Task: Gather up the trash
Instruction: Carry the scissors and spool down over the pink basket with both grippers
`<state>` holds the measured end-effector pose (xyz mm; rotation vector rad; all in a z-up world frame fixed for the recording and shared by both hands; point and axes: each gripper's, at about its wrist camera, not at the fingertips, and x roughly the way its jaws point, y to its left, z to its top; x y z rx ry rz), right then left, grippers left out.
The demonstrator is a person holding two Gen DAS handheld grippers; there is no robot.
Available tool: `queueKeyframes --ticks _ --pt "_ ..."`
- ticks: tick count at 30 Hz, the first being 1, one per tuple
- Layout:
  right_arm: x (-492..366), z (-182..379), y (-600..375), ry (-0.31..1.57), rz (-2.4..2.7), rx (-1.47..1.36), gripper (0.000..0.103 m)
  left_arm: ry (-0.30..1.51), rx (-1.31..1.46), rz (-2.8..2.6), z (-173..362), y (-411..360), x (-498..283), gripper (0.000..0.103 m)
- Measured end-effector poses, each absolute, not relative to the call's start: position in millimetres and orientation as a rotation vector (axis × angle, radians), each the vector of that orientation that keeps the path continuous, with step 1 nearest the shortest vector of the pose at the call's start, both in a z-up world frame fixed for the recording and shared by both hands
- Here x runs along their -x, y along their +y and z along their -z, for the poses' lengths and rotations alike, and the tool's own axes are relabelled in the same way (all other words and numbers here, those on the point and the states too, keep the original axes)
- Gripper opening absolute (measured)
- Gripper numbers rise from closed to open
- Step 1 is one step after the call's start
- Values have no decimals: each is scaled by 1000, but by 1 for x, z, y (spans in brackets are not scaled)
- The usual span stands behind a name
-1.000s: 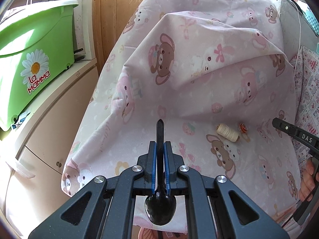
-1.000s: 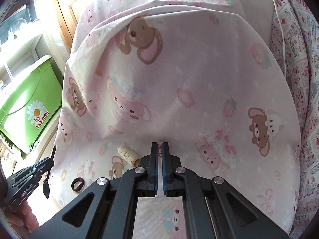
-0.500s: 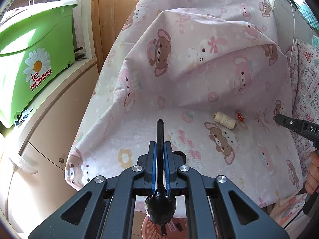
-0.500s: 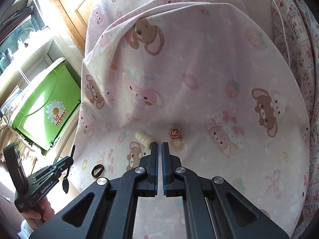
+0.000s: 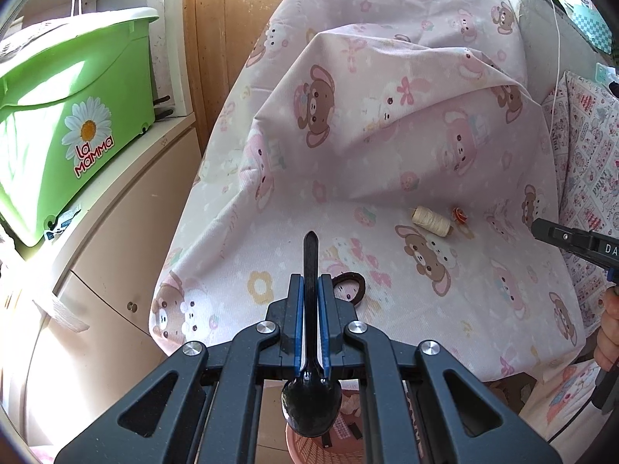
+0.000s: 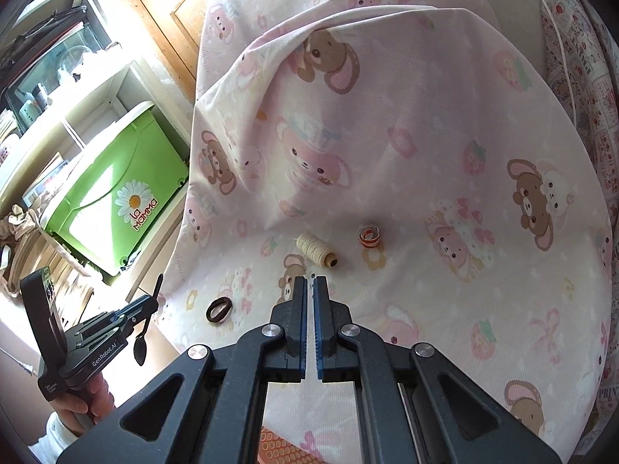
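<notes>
Spoon (image 5: 310, 309), black plastic, sits clamped by its handle in my left gripper (image 5: 310, 297), bowl hanging back over the pink basket (image 5: 309, 450) below. It looks light, stiff, slippery. My right gripper (image 6: 309, 290) is closed, empty.

Left claw (image 5: 310, 290) clamped on black spoon (image 5: 311, 398), right claw (image 6: 309, 290) closed, empty

On the sheet (image 6: 445, 147) the spool (image 6: 315, 250) lay just left of the coil (image 6: 369, 236), apart from it. The ring (image 6: 218, 309) lay nearer the sheet's left edge, well apart from both. A bin (image 5: 65, 116) stood on the cabinet (image 5: 116, 239) left of the sheet. A basket (image 5: 309, 448) sat below the spoon (image 5: 311, 348).
</notes>
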<state>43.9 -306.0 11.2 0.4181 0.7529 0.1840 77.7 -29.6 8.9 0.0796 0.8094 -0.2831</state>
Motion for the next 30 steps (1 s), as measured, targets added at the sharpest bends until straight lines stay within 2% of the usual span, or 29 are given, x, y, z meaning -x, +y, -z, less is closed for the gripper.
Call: queueKeyframes --ticks 4,6,8,10,23,27,30 --pt "-40 -15 -299 731 -91 -305 4 805 -89 291 -10 -27 -70 7" --pt "-50 -9 -294 748 -14 -222 9 816 -98 285 -6 -28 -72 7" --pt "-66 -1 -294 771 -2 -231 39 829 -97 270 -1 -27 -76 7" --pt "-83 7 -293 785 22 -228 48 838 -91 254 4 -25 -80 7" --pt "-160 51 -282 920 204 -197 47 872 -70 193 21 -17 -108 7" --pt "-169 56 -278 925 225 -167 41 879 -66 193 23 -17 -112 7" --pt "-171 59 -275 914 252 -126 30 880 -57 193 22 -16 -113 7"
